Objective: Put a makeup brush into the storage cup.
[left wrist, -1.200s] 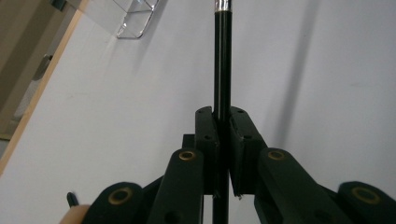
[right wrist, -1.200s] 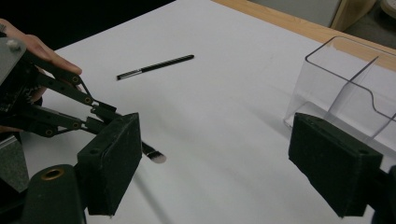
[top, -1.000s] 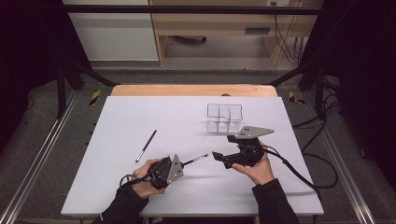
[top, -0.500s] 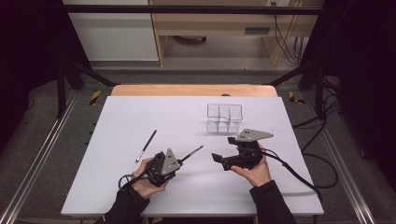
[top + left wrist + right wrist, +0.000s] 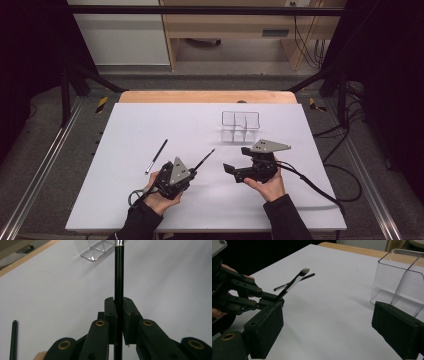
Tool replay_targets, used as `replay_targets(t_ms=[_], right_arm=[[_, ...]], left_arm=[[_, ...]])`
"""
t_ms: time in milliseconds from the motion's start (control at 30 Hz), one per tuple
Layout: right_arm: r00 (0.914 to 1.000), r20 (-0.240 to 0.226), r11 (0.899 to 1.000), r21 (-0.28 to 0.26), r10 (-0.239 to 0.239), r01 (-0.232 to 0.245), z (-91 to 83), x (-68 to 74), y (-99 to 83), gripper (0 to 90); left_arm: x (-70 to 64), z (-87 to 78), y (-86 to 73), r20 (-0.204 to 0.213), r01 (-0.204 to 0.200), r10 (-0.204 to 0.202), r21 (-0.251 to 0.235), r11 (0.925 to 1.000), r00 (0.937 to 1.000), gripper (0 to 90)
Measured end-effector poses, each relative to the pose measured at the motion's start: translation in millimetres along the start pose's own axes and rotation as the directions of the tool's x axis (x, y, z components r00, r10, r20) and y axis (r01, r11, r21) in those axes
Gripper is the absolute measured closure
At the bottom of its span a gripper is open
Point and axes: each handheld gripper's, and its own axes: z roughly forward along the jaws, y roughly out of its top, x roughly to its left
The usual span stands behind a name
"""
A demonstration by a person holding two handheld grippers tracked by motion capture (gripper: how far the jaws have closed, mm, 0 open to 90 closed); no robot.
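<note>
One makeup brush (image 5: 204,160) was clamped in the left gripper (image 5: 186,175); another brush (image 5: 156,156) lay on the table (image 5: 300,200), clear organizer (image 5: 240,120) empty, right gripper (image 5: 235,172) spread apart.

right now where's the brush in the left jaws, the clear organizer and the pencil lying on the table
makeup brush (image 5: 294,282), right gripper view, on its pale ferrule below the bristles
clear organizer (image 5: 240,120), high view, on its front wall
black pencil (image 5: 156,156), high view, on the middle of its shaft
</note>
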Motion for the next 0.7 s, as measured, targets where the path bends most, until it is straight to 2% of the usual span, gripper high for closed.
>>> replay_targets(t_ms=[267,467,700], right_arm=[[0.9986,-0.01,0.998,-0.046,0.051,-0.052,1.5,0.5,1.7,10.8],[0.9942,-0.016,0.988,-0.106,0.107,-0.108,-0.4,0.2,6.4,11.8],[0.9928,-0.01,0.985,-0.123,0.119,-0.119,4.2,1.6,12.1,11.9]], left_arm=[[-0.2,-0.2,2.8,0.006,0.07,-0.07,-0.033,0.997,0.9975,82.9],[-0.5,-1.3,8.6,-0.002,0.122,-0.123,-0.067,0.9902,0.9924,83.0],[-0.5,0.0,14.5,-0.011,0.156,-0.158,-0.106,0.9821,0.9874,83.0]])
